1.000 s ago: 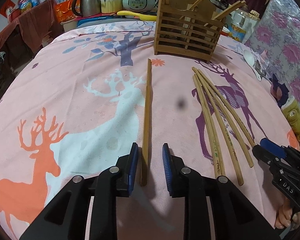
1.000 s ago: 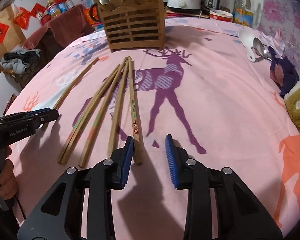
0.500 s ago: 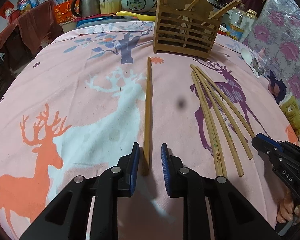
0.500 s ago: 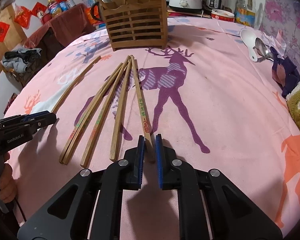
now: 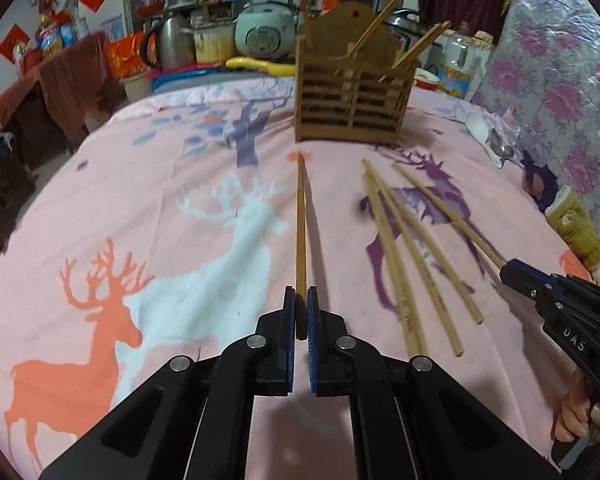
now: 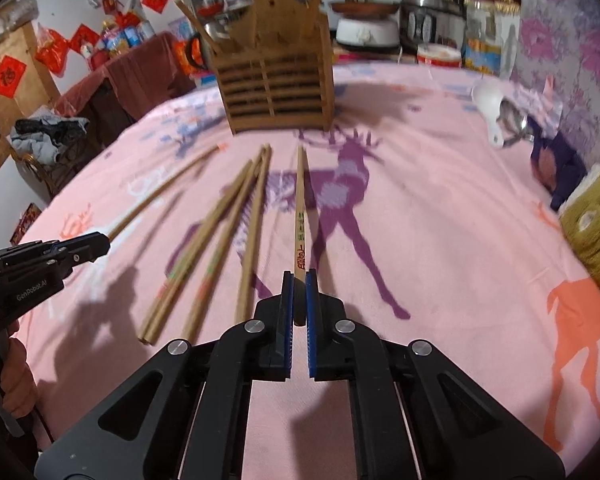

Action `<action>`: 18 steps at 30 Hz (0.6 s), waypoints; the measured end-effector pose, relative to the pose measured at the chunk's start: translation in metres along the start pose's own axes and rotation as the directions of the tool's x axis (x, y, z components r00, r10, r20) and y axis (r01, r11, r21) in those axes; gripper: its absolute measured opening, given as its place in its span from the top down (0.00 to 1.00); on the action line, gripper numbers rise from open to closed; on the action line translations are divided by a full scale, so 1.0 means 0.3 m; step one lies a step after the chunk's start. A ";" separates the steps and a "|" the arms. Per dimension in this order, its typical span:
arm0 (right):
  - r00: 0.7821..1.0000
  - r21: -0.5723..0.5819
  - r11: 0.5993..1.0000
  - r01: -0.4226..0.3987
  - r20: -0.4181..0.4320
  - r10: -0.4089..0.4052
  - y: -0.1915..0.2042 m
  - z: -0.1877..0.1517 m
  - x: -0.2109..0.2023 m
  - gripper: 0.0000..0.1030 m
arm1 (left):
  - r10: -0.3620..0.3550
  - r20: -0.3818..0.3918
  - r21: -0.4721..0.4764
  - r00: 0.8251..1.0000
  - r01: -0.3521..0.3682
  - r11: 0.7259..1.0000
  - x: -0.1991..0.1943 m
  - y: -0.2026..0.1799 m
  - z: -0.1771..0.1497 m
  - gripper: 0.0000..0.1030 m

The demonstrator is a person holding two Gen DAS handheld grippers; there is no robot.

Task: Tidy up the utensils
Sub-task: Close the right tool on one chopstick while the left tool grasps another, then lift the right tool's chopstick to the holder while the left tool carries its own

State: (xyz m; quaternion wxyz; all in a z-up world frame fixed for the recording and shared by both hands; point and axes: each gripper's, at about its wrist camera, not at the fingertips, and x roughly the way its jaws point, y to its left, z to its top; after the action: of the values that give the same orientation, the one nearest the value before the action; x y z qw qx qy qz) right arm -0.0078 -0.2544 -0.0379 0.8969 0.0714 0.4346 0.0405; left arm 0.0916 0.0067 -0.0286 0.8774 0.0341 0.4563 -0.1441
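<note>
A pink deer-print cloth [image 5: 180,208] covers the table. Left gripper [image 5: 301,312] pinches a plain chopstick [image 5: 301,220] by its end; right gripper [image 6: 299,296] pinches a printed chopstick [image 6: 300,216], both aimed at the rack [image 5: 352,104] at 12 o'clock for loading. Three sticks [image 6: 216,236] lie at 10 o'clock; cloth ahead is free.

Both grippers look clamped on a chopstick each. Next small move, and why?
Probably lift and carry both toward the wooden holder. The left gripper is shut on the plain chopstick and the right gripper on the printed chopstick; both sticks already point at the holder, which stands upright ahead.
</note>
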 end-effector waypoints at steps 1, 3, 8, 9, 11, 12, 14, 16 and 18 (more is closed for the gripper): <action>1.000 0.001 1.000 -0.001 0.024 0.001 0.001 0.004 -0.015 0.94 | -0.003 0.006 0.003 1.000 0.003 1.000 -0.009 -0.004 0.005 0.94; 0.998 0.007 1.000 -0.007 0.056 0.007 0.001 0.016 -0.040 0.94 | -0.008 0.016 0.002 1.000 0.008 1.000 -0.029 -0.009 0.019 0.94; 0.990 0.005 1.000 -0.014 0.137 0.014 0.012 0.068 -0.110 0.94 | -0.020 0.059 0.008 0.998 0.020 1.000 -0.100 -0.024 0.094 0.94; 0.989 0.002 1.000 -0.014 0.150 0.013 0.016 0.079 -0.121 0.94 | -0.019 0.073 0.017 0.997 0.018 1.000 -0.117 -0.032 0.116 0.94; 0.984 -0.005 1.000 -0.010 0.177 0.011 0.025 0.108 -0.146 0.94 | -0.019 0.096 0.028 0.995 0.016 0.999 -0.141 -0.046 0.156 0.94; 0.982 -0.007 1.000 -0.012 0.190 0.013 0.028 0.127 -0.159 0.94 | -0.023 0.101 0.030 0.995 0.020 0.999 -0.148 -0.051 0.173 0.94; 0.977 -0.005 1.000 -0.023 0.210 0.024 0.031 0.168 -0.179 0.94 | -0.039 0.108 0.032 0.993 0.036 0.999 -0.160 -0.058 0.205 0.94; 0.974 -0.007 0.999 -0.032 0.222 0.032 0.034 0.199 -0.188 0.94 | -0.048 0.115 0.034 0.992 0.044 0.998 -0.172 -0.067 0.244 0.94; 0.972 -0.015 0.999 -0.036 0.231 0.038 0.043 0.234 -0.195 0.94 | -0.057 0.116 0.041 0.992 0.052 0.998 -0.176 -0.080 0.278 0.94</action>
State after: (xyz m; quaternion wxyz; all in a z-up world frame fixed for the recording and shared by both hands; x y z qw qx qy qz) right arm 0.0109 -0.2561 0.0524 0.9409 0.0788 0.3254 0.0510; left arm 0.1222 -0.0206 0.0644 0.8975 0.0298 0.4022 -0.1785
